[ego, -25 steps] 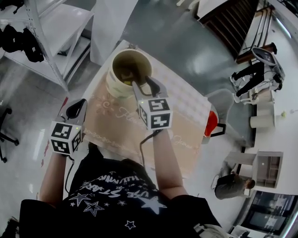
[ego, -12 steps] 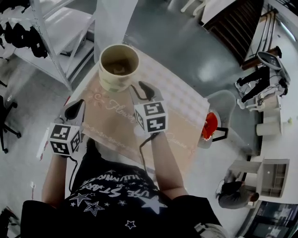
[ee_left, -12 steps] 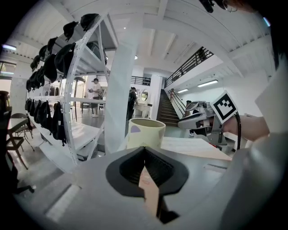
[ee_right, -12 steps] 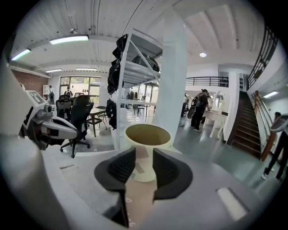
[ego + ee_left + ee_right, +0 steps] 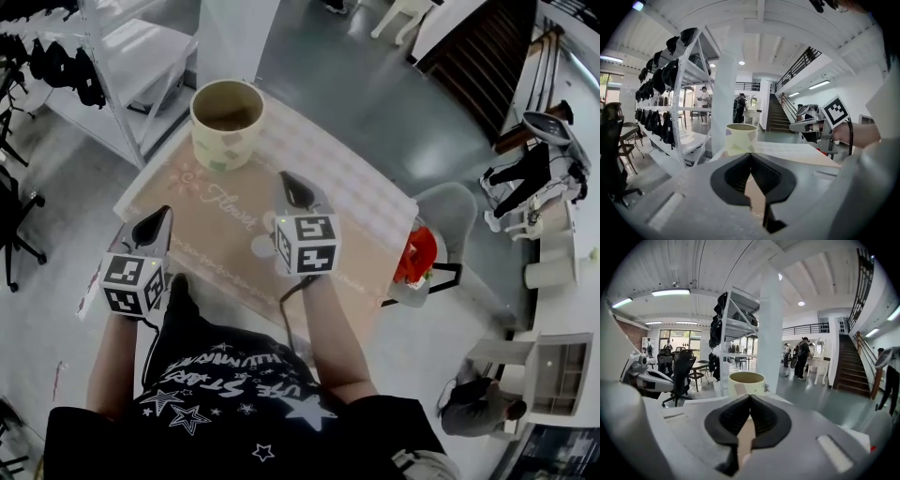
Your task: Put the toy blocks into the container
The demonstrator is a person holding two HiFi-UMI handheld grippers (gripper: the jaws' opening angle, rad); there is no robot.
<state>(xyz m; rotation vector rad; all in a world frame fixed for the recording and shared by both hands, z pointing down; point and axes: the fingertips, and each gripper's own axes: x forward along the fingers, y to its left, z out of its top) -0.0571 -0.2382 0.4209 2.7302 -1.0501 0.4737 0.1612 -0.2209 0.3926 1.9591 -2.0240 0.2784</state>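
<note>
The container (image 5: 227, 122), a cream bucket with pale patches, stands at the far corner of the table (image 5: 356, 202), which has a pinkish cloth on it. It also shows in the left gripper view as the container (image 5: 741, 138) and in the right gripper view as the container (image 5: 746, 382). I see no toy blocks on the cloth, and what lies inside the bucket is too dark to tell. My right gripper (image 5: 293, 180) hovers over the middle of the table, well short of the bucket, shut and empty (image 5: 750, 396). My left gripper (image 5: 153, 217) sits at the table's near left edge, also shut on nothing (image 5: 750, 153).
A white shelving rack (image 5: 141, 66) and a white pillar (image 5: 234, 37) stand just beyond the table's far side. At the right, a grey chair (image 5: 450, 211) carries something red (image 5: 415, 255). Black office chairs are at the left, and people stand further off.
My right gripper has drawn back from above the container towards me, and its jaws have closed. The left gripper has barely moved.
</note>
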